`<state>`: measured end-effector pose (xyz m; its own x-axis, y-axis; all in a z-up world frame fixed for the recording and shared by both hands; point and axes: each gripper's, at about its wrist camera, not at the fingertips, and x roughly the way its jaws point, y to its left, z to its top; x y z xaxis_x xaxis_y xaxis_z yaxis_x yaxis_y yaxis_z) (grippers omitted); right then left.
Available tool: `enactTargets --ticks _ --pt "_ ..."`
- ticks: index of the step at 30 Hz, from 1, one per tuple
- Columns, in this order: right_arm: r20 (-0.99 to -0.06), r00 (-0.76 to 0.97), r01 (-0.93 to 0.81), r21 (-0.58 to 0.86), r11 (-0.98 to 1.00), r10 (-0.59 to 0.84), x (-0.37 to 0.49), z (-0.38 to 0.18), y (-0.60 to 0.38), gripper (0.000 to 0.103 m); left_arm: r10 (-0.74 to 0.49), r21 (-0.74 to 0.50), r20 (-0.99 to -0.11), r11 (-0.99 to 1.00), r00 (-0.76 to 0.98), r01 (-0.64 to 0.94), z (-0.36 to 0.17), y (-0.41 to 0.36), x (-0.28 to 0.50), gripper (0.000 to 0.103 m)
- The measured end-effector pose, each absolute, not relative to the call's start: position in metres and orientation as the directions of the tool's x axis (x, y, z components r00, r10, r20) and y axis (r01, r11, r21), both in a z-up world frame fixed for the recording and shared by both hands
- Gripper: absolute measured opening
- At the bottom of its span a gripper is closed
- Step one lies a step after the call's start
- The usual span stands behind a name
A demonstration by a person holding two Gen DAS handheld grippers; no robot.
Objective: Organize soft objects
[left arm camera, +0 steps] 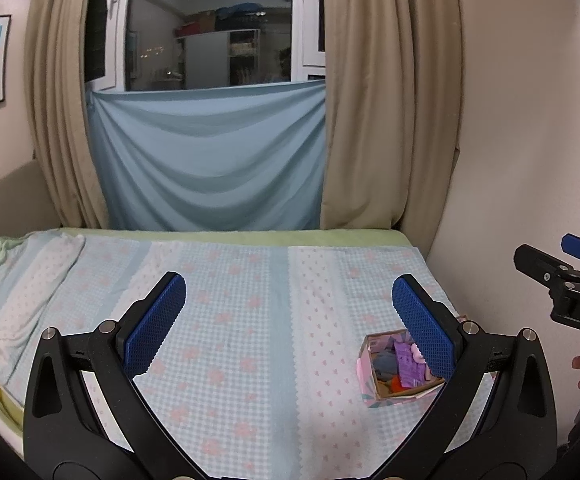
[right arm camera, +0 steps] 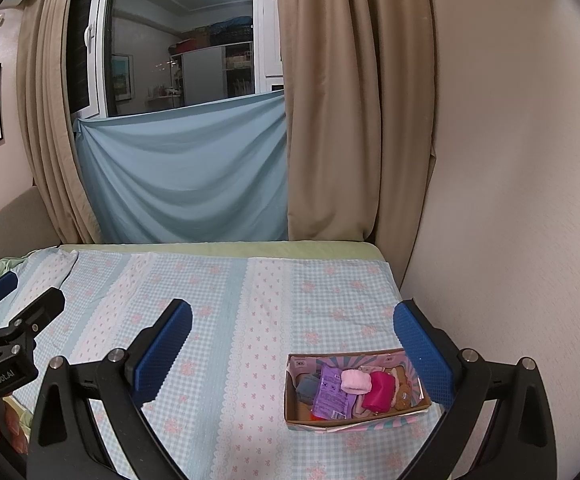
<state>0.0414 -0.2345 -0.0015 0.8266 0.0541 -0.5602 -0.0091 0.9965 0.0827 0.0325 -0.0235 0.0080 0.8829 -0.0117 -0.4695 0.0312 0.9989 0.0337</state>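
A small cardboard box [right arm camera: 356,420] sits on the bed [right arm camera: 230,320] near the wall-side edge. Inside it lie a purple packet [right arm camera: 332,394], a pale pink roll [right arm camera: 356,381], a magenta pouch [right arm camera: 379,391] and grey cloth [right arm camera: 308,387]. The left gripper [left arm camera: 289,320] and right gripper [right arm camera: 293,344] hover spread wide, holding nothing.

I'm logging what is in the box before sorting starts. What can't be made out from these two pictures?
- Left wrist view: the right pad of the open left tongs covers the near-right part of the pink patterned cardboard box.
- Right wrist view: the soft things are piled up; what lies under the purple printed packet and the magenta pouch is hidden.
- Right wrist view: the small brown item is too small to identify.
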Motion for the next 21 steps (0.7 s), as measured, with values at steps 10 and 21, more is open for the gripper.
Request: enactTargets --ticks 10,21 --pt "-0.559 0.828 -0.011 0.084 0.996 0.056 0.042 -0.001 -0.234 0.1 0.009 0.031 -0.467 0.999 0.884 0.006 0.008 -0.023 0.038 0.103" --pt "-0.583 0.81 -0.006 0.089 0.996 0.057 0.055 -0.005 -0.231 0.1 -0.007 0.047 -0.494 0.998 0.87 0.034 -0.005 -0.023 0.055 0.103"
